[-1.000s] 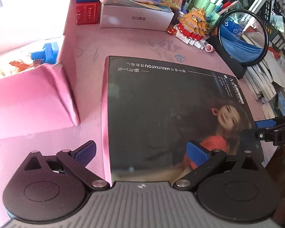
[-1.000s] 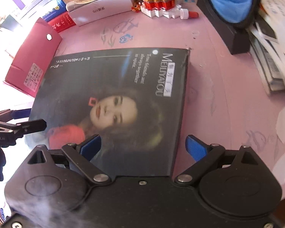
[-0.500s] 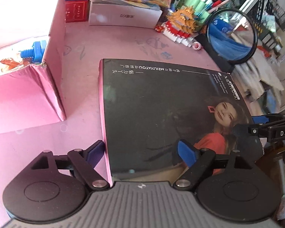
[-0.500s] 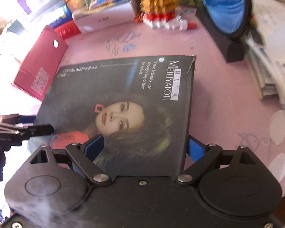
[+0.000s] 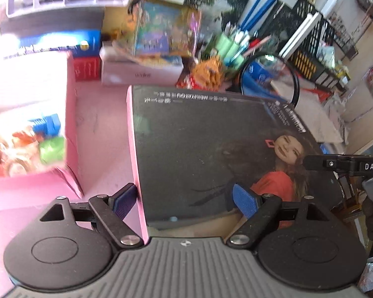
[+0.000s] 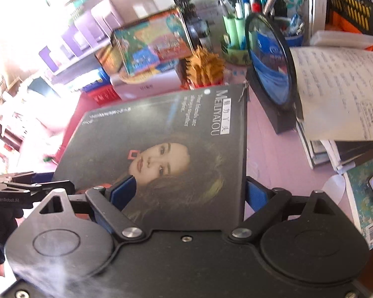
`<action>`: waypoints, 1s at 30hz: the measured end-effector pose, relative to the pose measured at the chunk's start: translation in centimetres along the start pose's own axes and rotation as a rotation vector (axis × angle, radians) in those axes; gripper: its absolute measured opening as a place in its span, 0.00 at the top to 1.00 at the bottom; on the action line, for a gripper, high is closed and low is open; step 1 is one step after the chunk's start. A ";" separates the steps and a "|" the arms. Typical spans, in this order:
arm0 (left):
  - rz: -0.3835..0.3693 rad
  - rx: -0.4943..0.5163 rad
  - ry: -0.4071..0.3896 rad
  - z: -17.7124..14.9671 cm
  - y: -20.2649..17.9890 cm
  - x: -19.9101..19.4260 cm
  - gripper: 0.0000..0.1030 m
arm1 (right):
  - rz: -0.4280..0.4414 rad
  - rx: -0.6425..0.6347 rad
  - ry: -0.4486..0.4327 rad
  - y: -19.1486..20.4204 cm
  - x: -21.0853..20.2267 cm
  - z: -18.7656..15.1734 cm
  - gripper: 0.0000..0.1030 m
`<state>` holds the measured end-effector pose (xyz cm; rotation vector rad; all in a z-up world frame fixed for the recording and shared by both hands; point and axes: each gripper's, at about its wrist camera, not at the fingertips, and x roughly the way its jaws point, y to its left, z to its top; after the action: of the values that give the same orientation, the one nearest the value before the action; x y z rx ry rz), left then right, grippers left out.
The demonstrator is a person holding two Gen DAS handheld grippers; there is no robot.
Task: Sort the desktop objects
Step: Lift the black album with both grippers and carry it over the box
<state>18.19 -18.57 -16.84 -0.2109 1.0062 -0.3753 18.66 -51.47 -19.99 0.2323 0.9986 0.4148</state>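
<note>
Left wrist view: the box point(image 5: 211, 149), flat on the desk a second ago, now tilts up off it beside the pink bin point(image 5: 69, 129), left gripper point(image 5: 184, 196) and right gripper point(image 6: 189, 188) both clamping its near edge—lift under way.

left gripper point(image 5: 186, 198): jaws closed onto box point(image 5: 211, 149) near-left edge, one finger beneath | right gripper point(image 6: 189, 191): jaws clamping its opposite edge likewise
</note>
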 end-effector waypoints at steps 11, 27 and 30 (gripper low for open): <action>0.101 -0.035 -0.084 1.1 3.5 -7.0 0.18 | 0.118 -0.061 -0.030 6.4 1.5 2.8 0.10; 0.153 -0.079 -0.109 2.4 16.7 -11.9 0.18 | 0.179 -0.177 -0.015 21.9 8.3 5.7 0.10; 0.155 -0.085 -0.107 2.7 19.3 -12.2 0.18 | 0.182 -0.182 -0.015 24.6 9.9 6.3 0.10</action>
<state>18.69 3.99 -12.44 -0.2254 0.9271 -0.1789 23.05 -24.98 -15.00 0.1625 0.9221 0.6658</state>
